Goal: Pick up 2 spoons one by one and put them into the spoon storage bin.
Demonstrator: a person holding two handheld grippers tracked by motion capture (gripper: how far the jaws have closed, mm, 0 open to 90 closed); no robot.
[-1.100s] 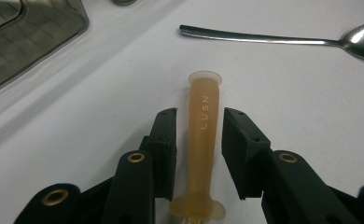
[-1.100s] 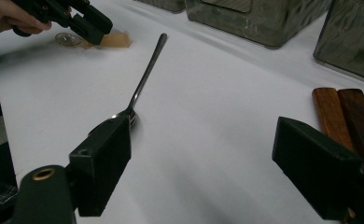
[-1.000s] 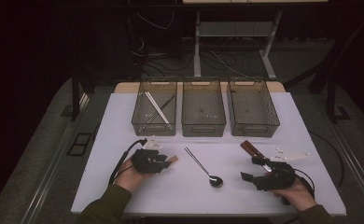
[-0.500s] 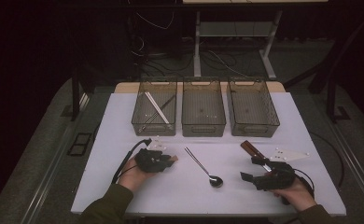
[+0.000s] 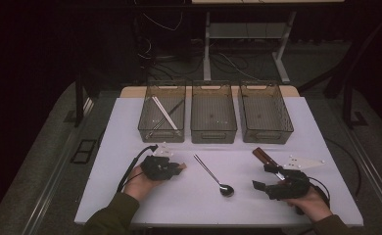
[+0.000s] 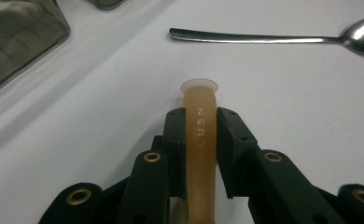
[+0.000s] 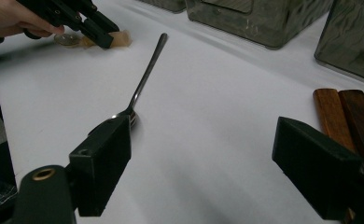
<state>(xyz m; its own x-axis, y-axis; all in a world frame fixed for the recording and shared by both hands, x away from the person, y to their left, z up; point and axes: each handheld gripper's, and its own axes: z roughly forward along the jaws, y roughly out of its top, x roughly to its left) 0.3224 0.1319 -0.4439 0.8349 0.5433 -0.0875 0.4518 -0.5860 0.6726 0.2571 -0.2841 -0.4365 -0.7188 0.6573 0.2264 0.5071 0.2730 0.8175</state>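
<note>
A white table carries three clear bins along its far edge, and a person's hands hold two black grippers near its front edge. The left gripper has just been closing its jaws, and they now pinch a small amber silicone piece lying on the table, its pale tip poking out ahead. The right gripper stands wide open, holding nothing, between a metal spoon and two wooden handles.
</note>
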